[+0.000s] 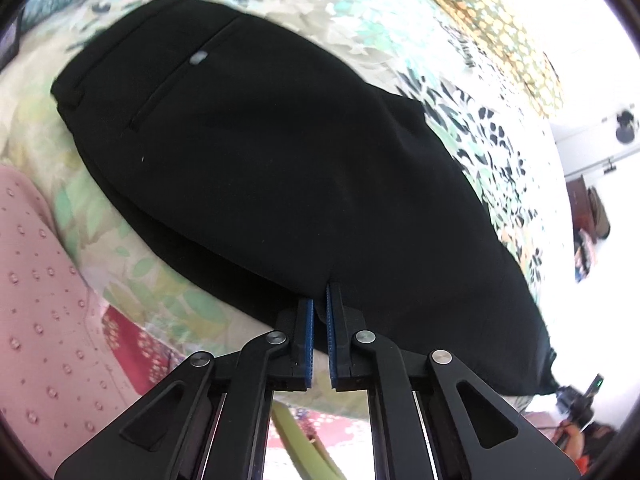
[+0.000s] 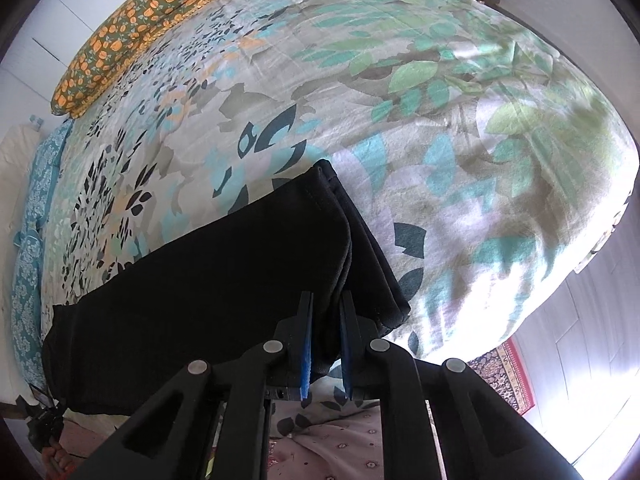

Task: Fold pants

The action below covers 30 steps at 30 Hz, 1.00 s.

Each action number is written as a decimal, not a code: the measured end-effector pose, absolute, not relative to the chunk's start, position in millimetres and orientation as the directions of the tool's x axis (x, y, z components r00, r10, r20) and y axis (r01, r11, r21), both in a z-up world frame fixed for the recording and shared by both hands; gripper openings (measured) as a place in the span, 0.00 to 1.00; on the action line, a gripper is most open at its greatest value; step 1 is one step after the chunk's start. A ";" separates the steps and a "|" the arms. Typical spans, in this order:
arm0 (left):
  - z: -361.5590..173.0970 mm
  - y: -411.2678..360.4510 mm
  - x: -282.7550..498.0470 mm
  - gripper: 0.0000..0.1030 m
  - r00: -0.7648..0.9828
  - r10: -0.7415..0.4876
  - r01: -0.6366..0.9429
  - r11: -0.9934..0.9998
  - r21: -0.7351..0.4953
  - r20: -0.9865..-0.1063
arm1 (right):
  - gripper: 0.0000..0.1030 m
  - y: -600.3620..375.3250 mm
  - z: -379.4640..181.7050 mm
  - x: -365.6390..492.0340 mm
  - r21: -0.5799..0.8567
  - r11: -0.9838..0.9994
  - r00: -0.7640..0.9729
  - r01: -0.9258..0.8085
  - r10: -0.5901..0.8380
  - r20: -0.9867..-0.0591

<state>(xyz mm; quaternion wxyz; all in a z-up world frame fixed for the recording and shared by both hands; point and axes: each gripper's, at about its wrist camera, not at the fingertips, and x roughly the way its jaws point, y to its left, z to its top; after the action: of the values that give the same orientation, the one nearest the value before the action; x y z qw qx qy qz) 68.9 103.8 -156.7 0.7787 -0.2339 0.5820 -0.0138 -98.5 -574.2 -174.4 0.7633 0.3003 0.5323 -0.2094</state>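
The black fabric pants (image 1: 280, 152) lie folded flat on a leaf-printed quilted bedspread (image 2: 440, 120), stretching away ahead of both pairs of fingers. The left gripper (image 1: 320, 300) is clenched, its blue-padded tips pinching the near edge of the cloth. The right gripper (image 2: 326, 308) is nearly closed, its pads nipping the stacked cloth edge near the hems. An orange-flowered green pillow (image 2: 120, 40) sits well beyond.
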 end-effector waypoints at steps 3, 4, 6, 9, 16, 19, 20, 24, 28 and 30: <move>-154.3 104.9 66.1 0.03 0.324 -0.287 -0.251 0.893 -0.375 -0.901 | 0.12 -576.7 -173.4 -101.2 0.221 0.718 0.342 0.660 -0.025 -0.939; -154.3 107.5 65.8 0.03 0.324 -0.292 -0.257 0.888 -0.381 -0.900 | 0.12 -577.5 -173.1 -102.6 0.219 0.712 0.343 0.667 -0.033 -0.939; -152.1 112.7 64.6 0.02 0.337 -0.308 -0.279 0.870 -0.406 -0.890 | 0.12 -579.1 -171.3 -104.8 0.216 0.702 0.348 0.679 -0.049 -0.936; -144.3 117.6 62.4 0.02 0.364 -0.317 -0.296 0.852 -0.432 -0.876 | 0.12 -582.3 -171.6 -106.9 0.215 0.690 0.345 0.691 -0.053 -0.937; -180.5 109.7 69.9 0.03 0.211 -0.265 -0.301 0.898 -0.320 -0.941 | 0.12 -581.9 -180.3 -100.1 0.166 0.689 0.275 0.706 -0.051 -0.960; -181.4 105.3 73.7 0.15 0.172 -0.229 -0.293 0.917 -0.272 -0.958 | 0.13 -578.9 -181.1 -96.3 0.142 0.704 0.254 0.696 -0.056 -0.966; -178.3 103.6 73.5 0.16 0.164 -0.203 -0.289 0.926 -0.244 -0.965 | 0.18 -577.6 -178.7 -96.9 0.142 0.709 0.261 0.691 -0.061 -0.963; -143.1 101.6 60.0 0.55 0.219 -0.125 -0.273 0.944 -0.184 -0.968 | 0.68 -567.6 -153.0 -112.6 0.129 0.706 0.335 0.696 -0.161 -0.928; -100.3 106.6 63.7 0.78 0.384 -0.074 -0.265 0.946 -0.187 -0.920 | 0.70 -542.6 -110.4 -126.4 0.049 0.698 0.416 0.714 -0.367 -0.832; -91.2 109.4 91.3 0.80 0.466 -0.084 -0.231 0.949 -0.212 -0.881 | 0.78 -523.5 -95.6 -121.0 0.062 0.713 0.475 0.698 -0.397 -0.785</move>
<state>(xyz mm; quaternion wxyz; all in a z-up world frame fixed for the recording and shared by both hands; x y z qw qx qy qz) 91.3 109.4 -91.2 0.8423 -0.1529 0.5150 0.0439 -121.0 -523.5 -95.6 0.8373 0.1912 0.3944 -0.3270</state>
